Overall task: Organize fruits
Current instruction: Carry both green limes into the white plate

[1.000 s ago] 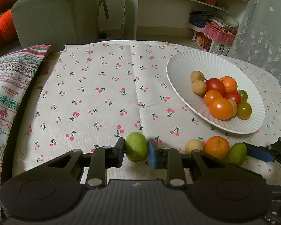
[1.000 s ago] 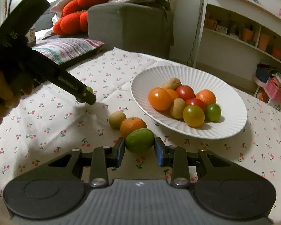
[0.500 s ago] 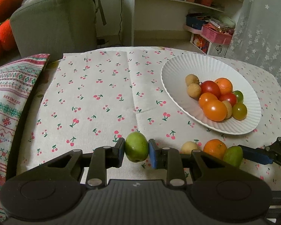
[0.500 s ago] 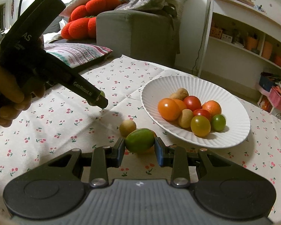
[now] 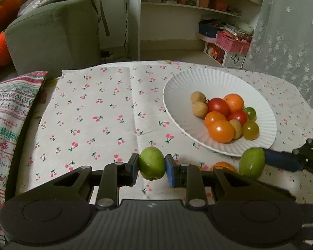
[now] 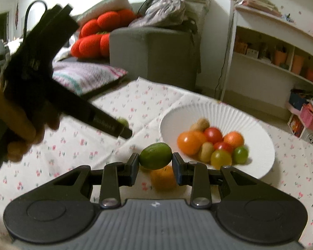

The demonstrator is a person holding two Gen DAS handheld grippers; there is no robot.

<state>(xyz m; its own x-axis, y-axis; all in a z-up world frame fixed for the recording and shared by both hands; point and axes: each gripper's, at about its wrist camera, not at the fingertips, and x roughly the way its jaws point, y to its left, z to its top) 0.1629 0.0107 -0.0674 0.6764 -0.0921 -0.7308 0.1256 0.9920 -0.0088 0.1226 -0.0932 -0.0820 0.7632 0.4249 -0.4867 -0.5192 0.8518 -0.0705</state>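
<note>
Plate of fruit lies at about one o'clock from both grippers; right gripper pinches a green fruit, long axis crosswise, nearer the rim; left gripper pinches its own green fruit farther back.

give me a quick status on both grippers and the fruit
Left gripper shut on round green fruit. Right gripper shut on oval green fruit. White ribbed plate unobstructed.
</note>
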